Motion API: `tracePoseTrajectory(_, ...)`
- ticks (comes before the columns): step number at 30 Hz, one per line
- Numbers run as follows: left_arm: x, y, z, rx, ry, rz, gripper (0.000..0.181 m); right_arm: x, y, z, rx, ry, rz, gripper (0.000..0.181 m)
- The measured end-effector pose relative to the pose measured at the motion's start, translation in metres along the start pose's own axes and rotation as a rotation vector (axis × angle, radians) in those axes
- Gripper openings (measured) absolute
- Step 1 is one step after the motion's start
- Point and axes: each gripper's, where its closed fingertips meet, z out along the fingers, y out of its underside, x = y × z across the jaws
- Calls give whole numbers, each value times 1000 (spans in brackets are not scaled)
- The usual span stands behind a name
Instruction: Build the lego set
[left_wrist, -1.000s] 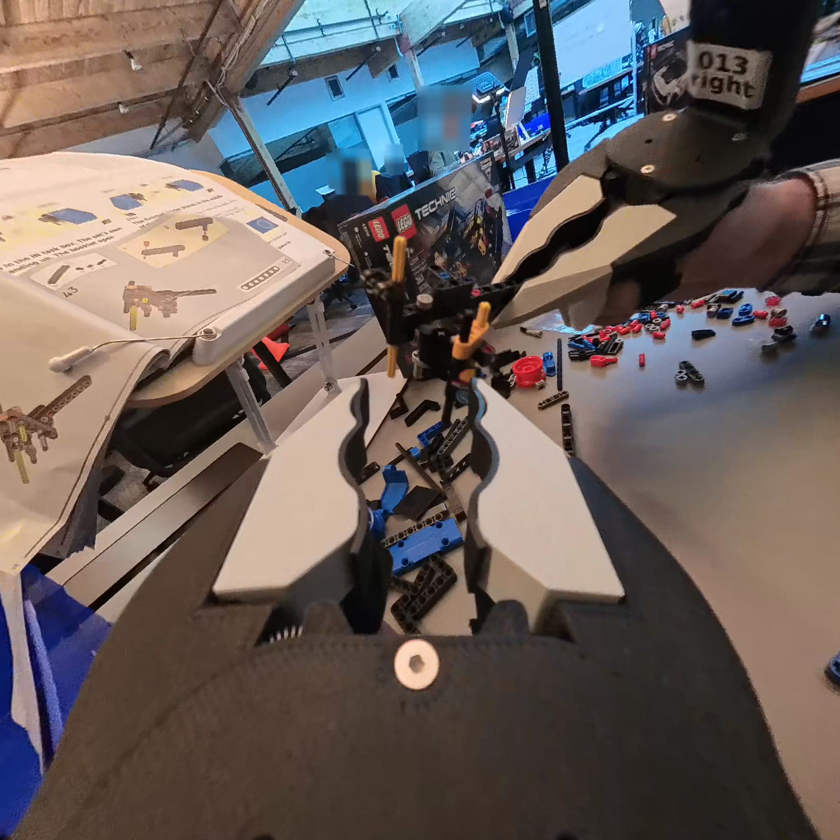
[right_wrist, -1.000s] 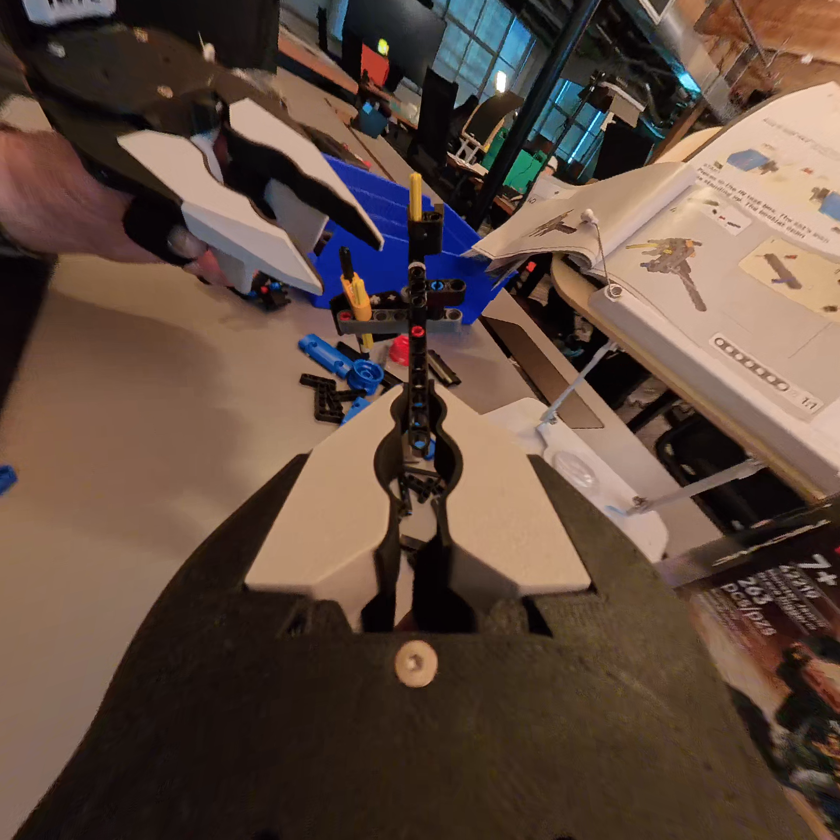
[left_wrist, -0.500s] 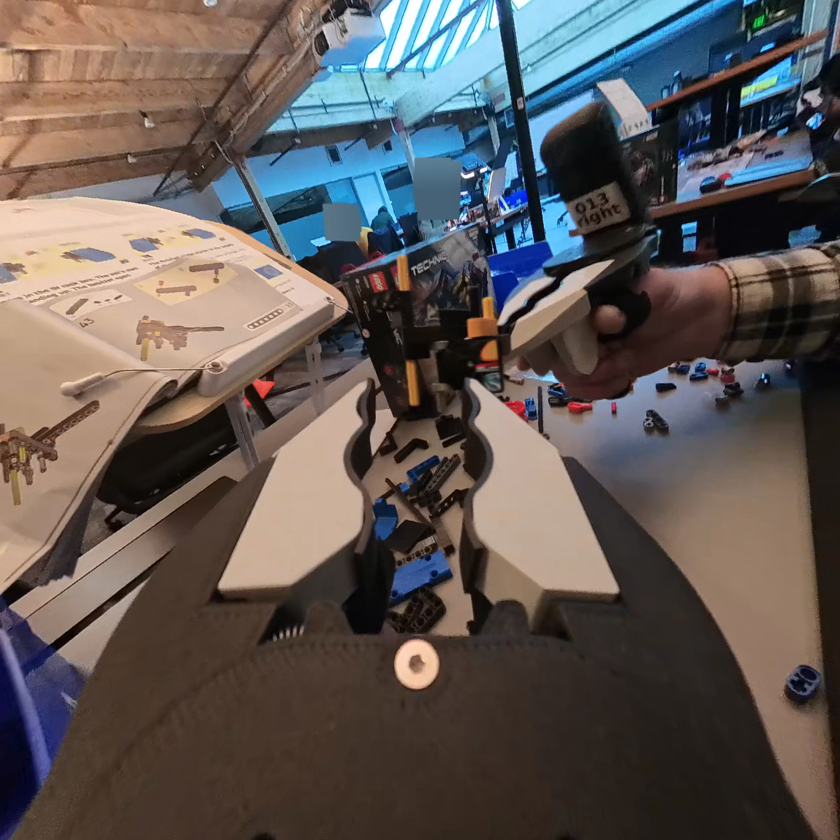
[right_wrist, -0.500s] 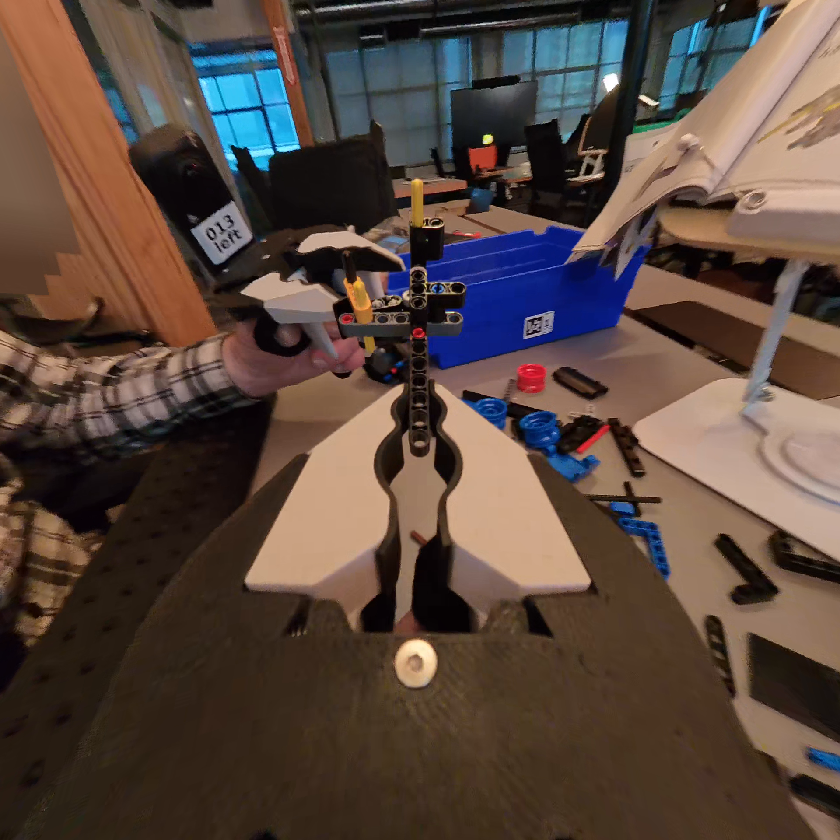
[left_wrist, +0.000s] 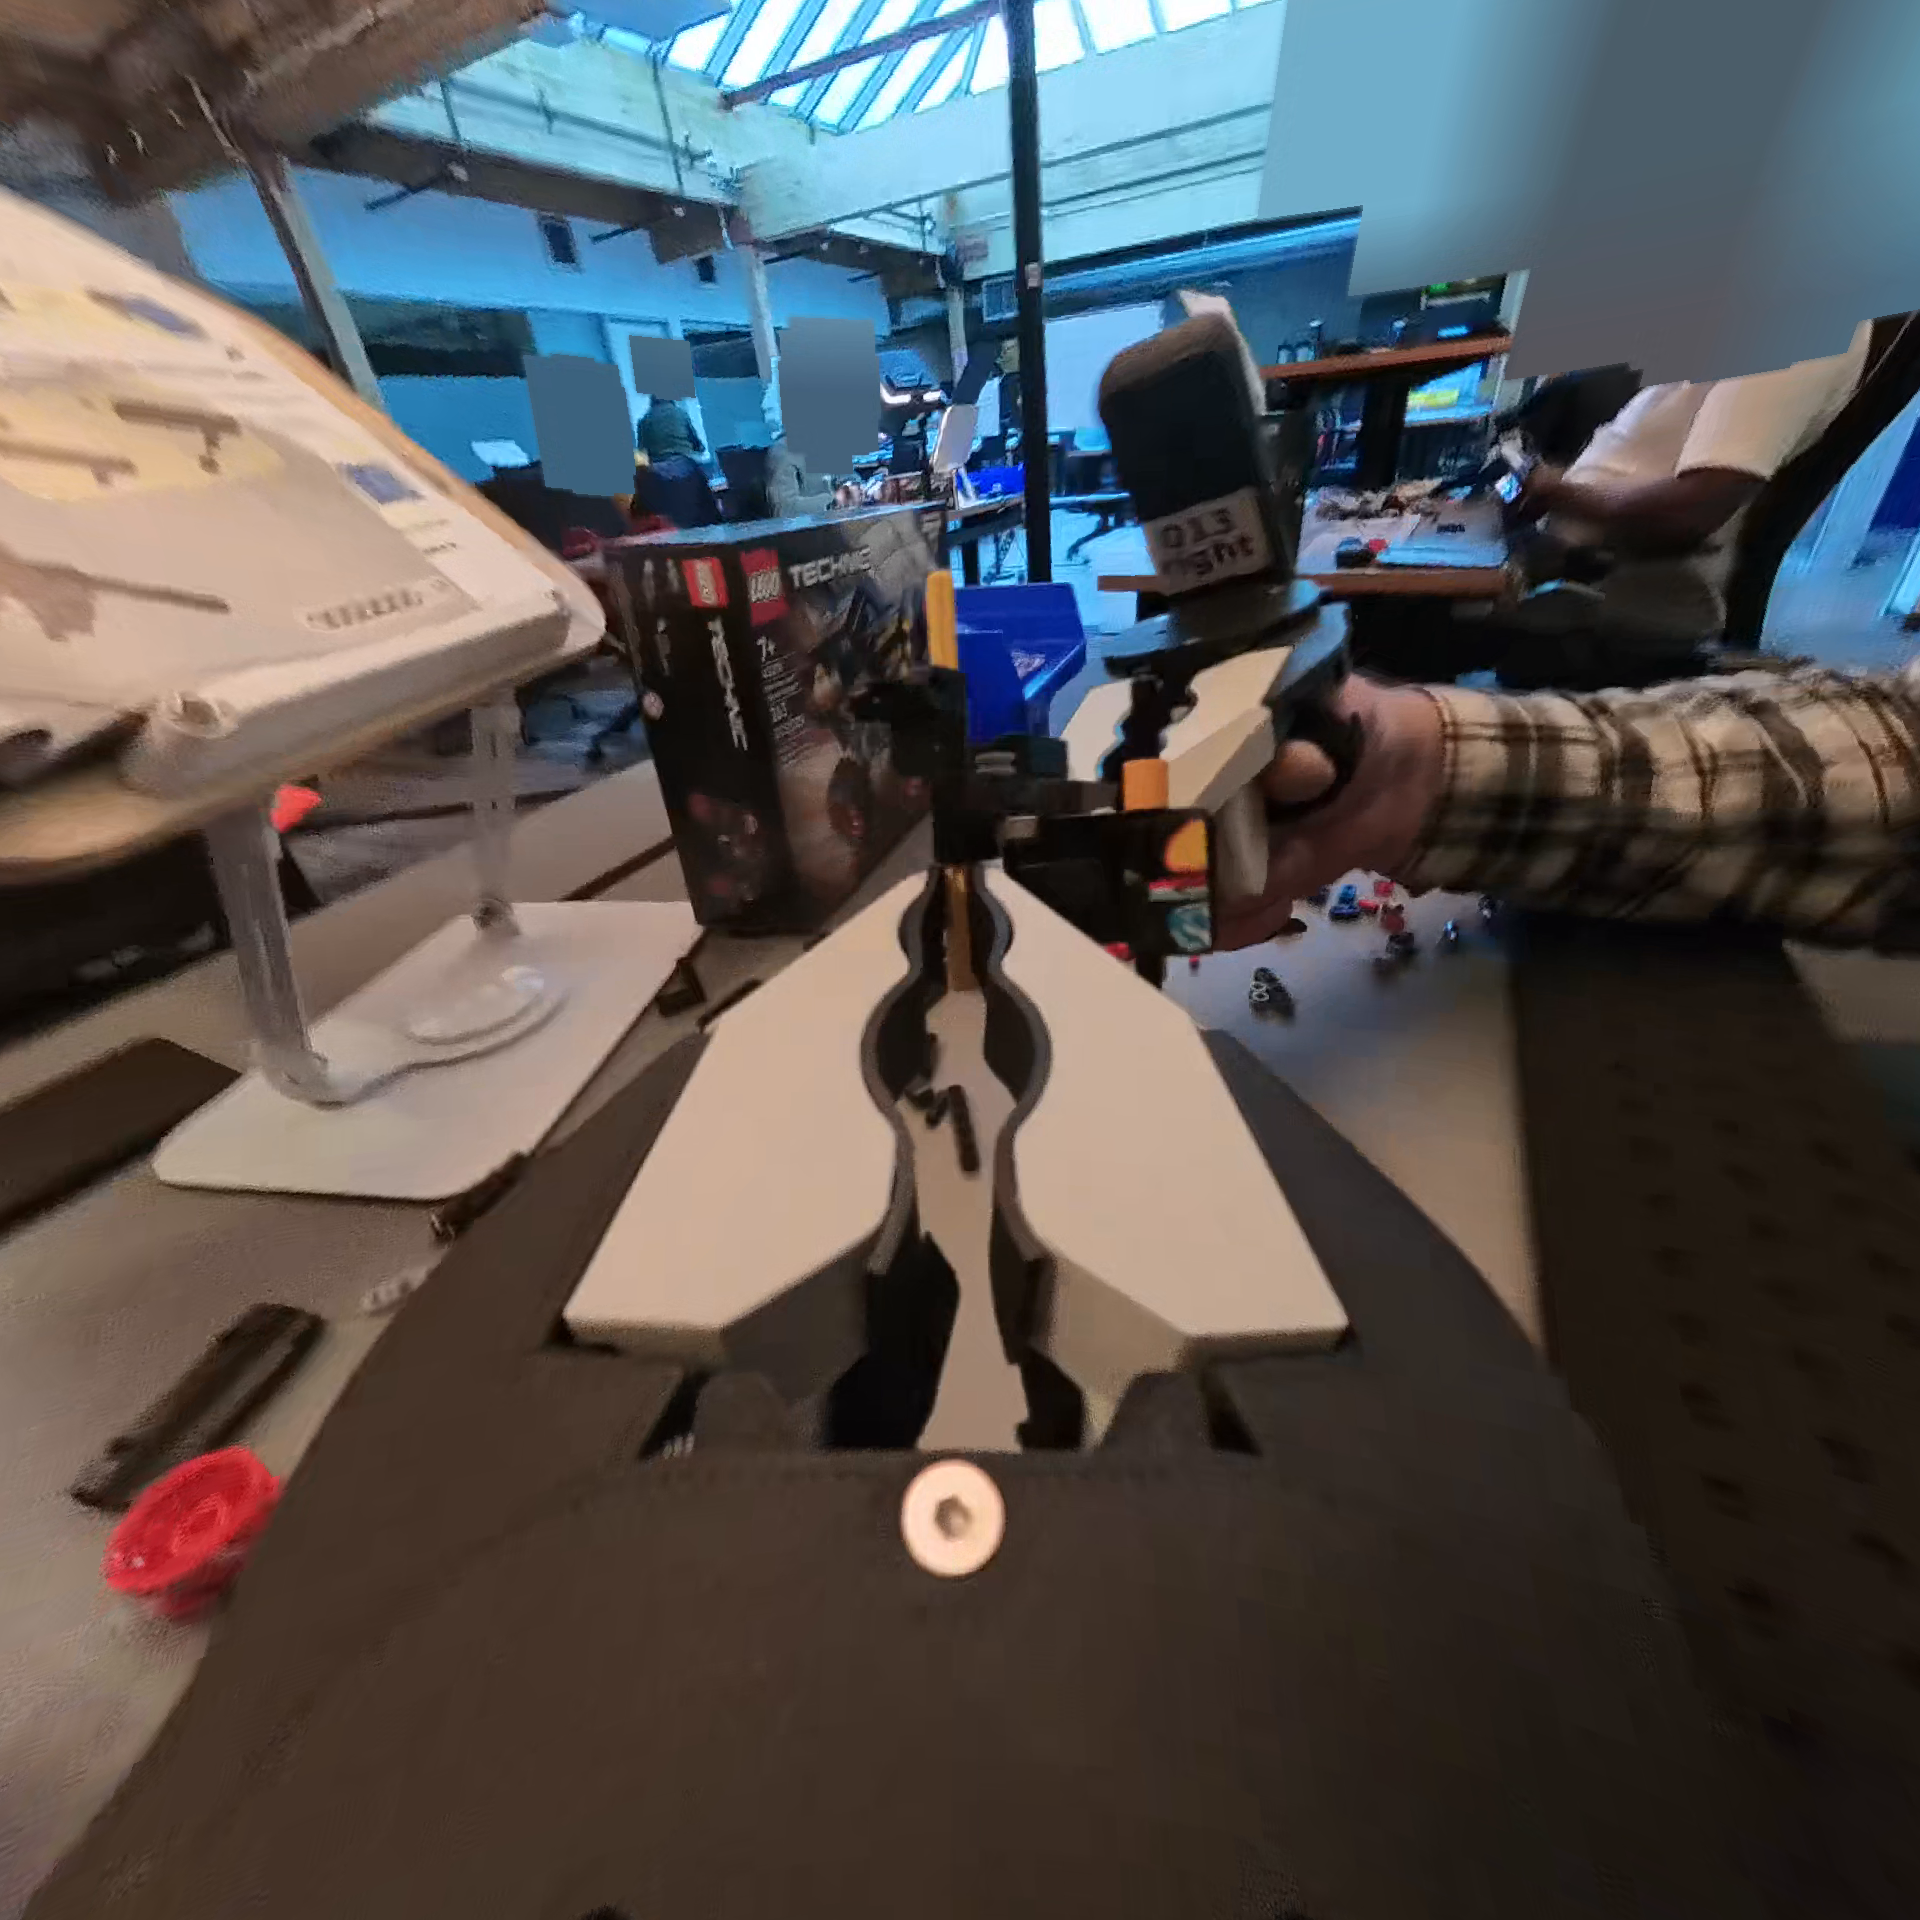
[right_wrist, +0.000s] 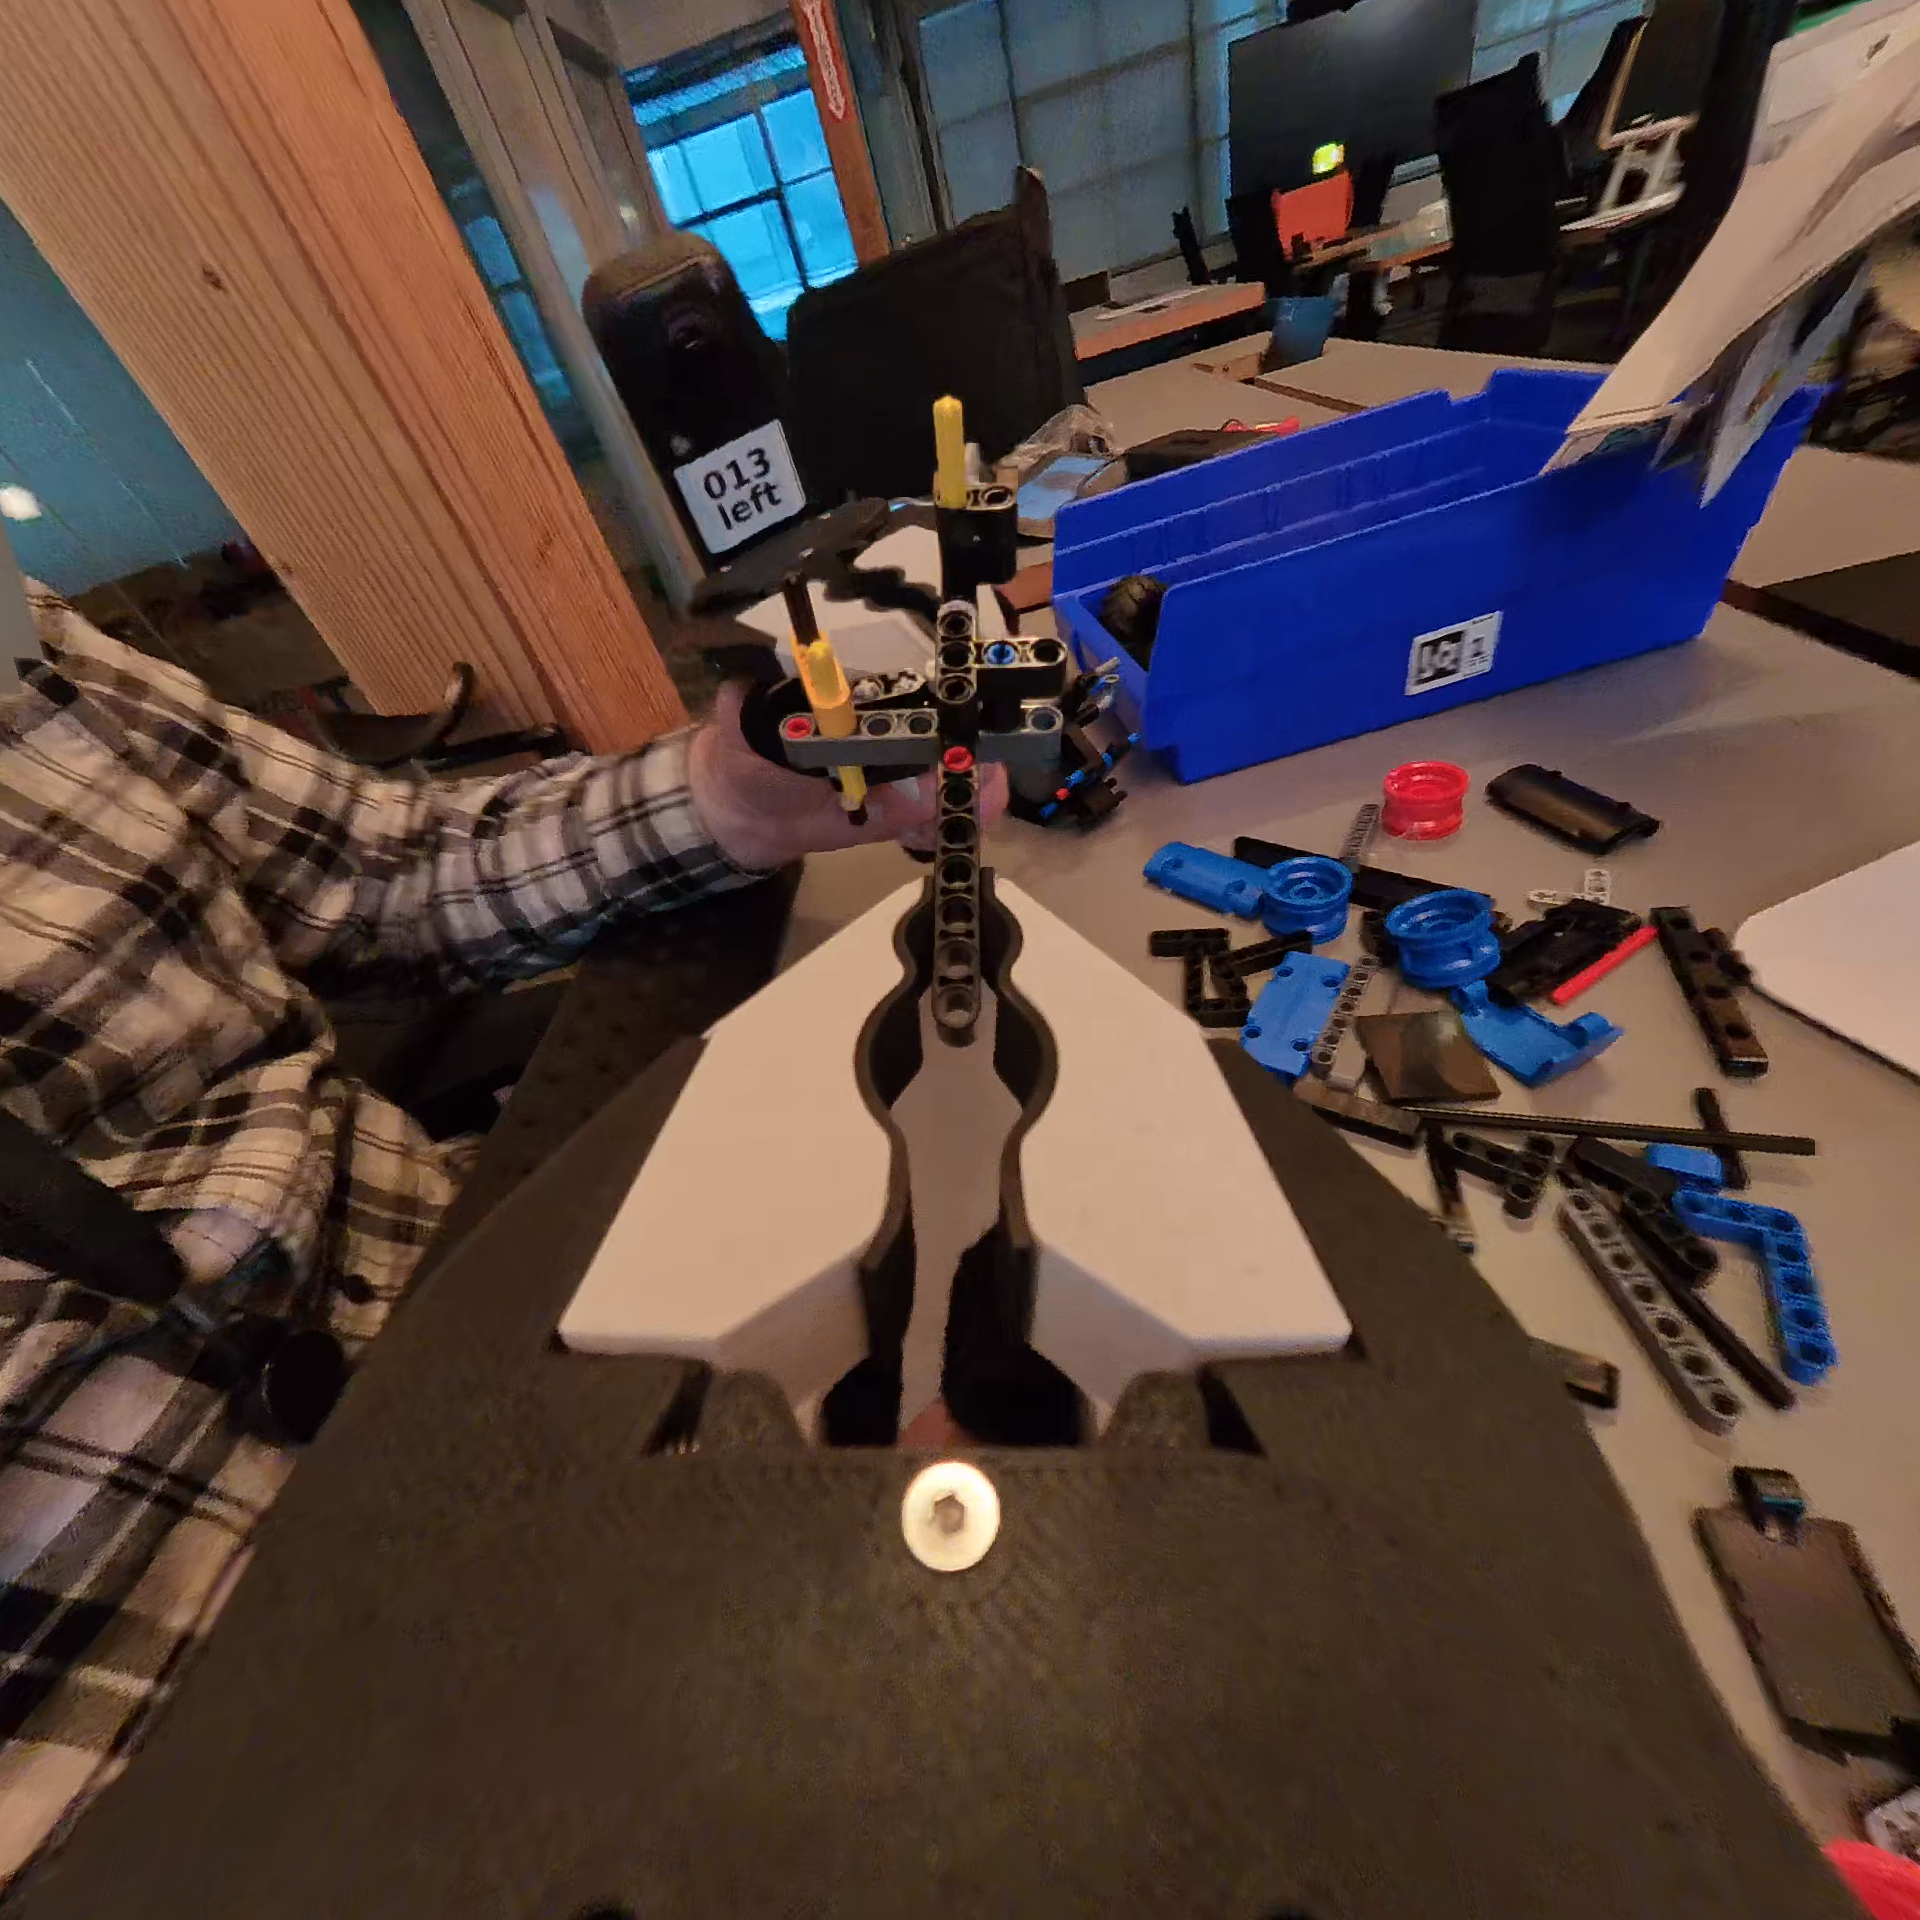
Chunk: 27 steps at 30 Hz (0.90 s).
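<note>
Since the earlier frames left claw (left_wrist: 954, 940) closed in, now clamped on yellow axle (left_wrist: 957, 935); right claw (right_wrist: 956, 961) clamped on black beam of cross-shaped Lego assembly (right_wrist: 956, 727), held above tabletop (right_wrist: 1351, 790). Risk: opposing pull pops pins. Loose blue/black parts (right_wrist: 1455, 997), blue bin (right_wrist: 1403, 582) beyond, not obstructing.

Each gripper is built from a broad black textured body with a single silver hex-socket screw set at its centre. The left gripper (left_wrist: 956, 935) and the right gripper (right_wrist: 956, 935) each carry two pale grey wedge-shaped fingers (left_wrist: 769, 1132) lined with wavy black inner pads. A black camera housing with a white printed label (right_wrist: 740, 488) is mounted on top of each. A plaid sleeve (left_wrist: 1662, 800) in cream, brown and black is worn, seen at 3 o'clock in the left wrist view and at 9 o'clock in the right.
</note>
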Motion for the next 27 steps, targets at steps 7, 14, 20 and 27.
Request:
tracePoseTrajectory(7,-11,19,7,-59,26,-286,3,21,-15,-2,-52,378,-481,24)
tracePoseTrajectory(14,-10,22,8,-45,92,-472,2,23,-4,5,-300,595,-1034,27)
tracePoseTrajectory(20,-12,20,4,-5,140,-606,2,28,-12,5,-368,746,-1292,7)
tracePoseTrajectory(27,-8,12,4,41,189,-615,14,28,-15,3,-293,714,-1141,3)
